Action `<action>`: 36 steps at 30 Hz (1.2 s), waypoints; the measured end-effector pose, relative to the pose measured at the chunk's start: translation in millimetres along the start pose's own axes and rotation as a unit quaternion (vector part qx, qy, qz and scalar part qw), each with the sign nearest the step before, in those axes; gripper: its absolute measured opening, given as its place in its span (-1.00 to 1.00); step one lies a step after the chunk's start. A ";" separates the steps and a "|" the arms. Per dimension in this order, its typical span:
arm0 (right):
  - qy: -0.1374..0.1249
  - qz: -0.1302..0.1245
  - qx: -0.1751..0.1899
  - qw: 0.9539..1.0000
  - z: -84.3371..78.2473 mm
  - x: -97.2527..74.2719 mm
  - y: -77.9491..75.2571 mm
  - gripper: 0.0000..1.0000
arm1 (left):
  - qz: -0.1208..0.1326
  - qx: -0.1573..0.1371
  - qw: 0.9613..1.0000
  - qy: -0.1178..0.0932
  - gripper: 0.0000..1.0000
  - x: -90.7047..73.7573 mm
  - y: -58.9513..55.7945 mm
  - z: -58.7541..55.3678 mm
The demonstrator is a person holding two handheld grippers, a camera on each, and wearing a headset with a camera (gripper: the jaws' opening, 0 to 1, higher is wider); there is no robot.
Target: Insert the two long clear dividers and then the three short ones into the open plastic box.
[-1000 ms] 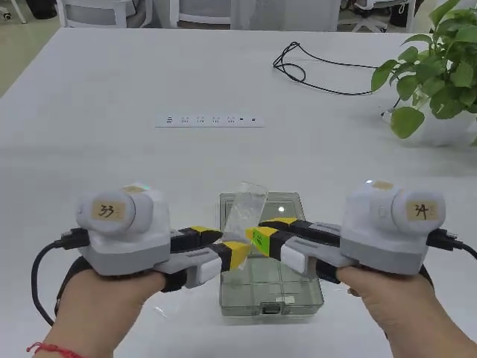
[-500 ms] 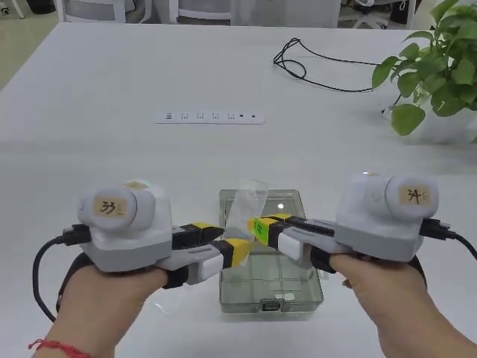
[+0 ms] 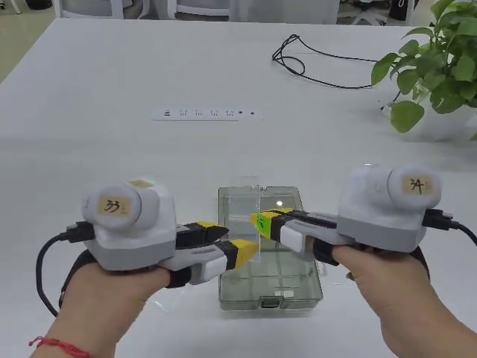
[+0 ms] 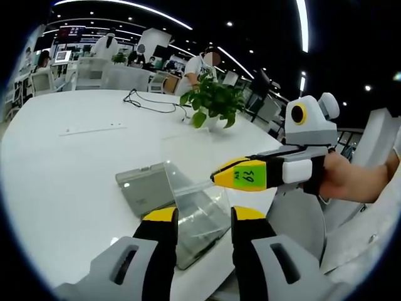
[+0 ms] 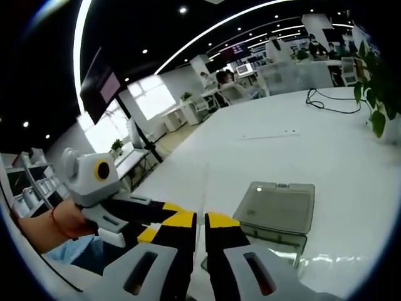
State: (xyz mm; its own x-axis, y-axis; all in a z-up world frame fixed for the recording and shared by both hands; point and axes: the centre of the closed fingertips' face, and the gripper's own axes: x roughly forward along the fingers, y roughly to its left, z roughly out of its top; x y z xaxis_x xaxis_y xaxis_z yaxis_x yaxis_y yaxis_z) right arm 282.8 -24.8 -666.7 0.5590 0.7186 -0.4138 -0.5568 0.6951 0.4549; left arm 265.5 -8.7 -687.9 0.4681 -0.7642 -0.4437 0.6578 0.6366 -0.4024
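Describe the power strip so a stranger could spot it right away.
Start at the big white table. Near its middle, beyond the clear plastic box, lies the power strip: a flat white bar with a row of sockets, unlike the looped black cable nearby.

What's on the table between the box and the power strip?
Nothing: in the head view, the stretch of table between the box and the power strip is bare.

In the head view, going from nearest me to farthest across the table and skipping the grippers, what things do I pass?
Clear grey plastic box → flat white power strip → looped black cable.
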 end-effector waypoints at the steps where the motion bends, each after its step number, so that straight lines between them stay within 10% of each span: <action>1: 0.001 -0.001 0.000 1.000 -0.2 -0.5 -0.6 -0.88 | -0.001 0.001 1.000 0.000 -0.36 0.0 -0.1 0.3; 20: 0.013 -0.049 -0.007 0.999 4.6 -21.3 -32.4 -0.87 | -0.022 0.069 0.997 0.021 0.07 -8.6 11.3 -10.4; 36: 0.072 -0.099 0.042 0.992 -9.1 -29.4 -65.1 -0.87 | -0.050 0.161 0.985 0.040 0.92 -13.4 26.1 -33.4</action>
State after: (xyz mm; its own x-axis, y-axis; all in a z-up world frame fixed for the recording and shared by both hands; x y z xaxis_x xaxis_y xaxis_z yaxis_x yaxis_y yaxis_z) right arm 297.0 -90.9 -691.4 0.5544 0.5691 -0.6073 -0.3890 0.8223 0.4154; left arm 256.7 21.6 -719.2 0.3521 -0.8025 -0.4817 0.8571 0.4832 -0.1785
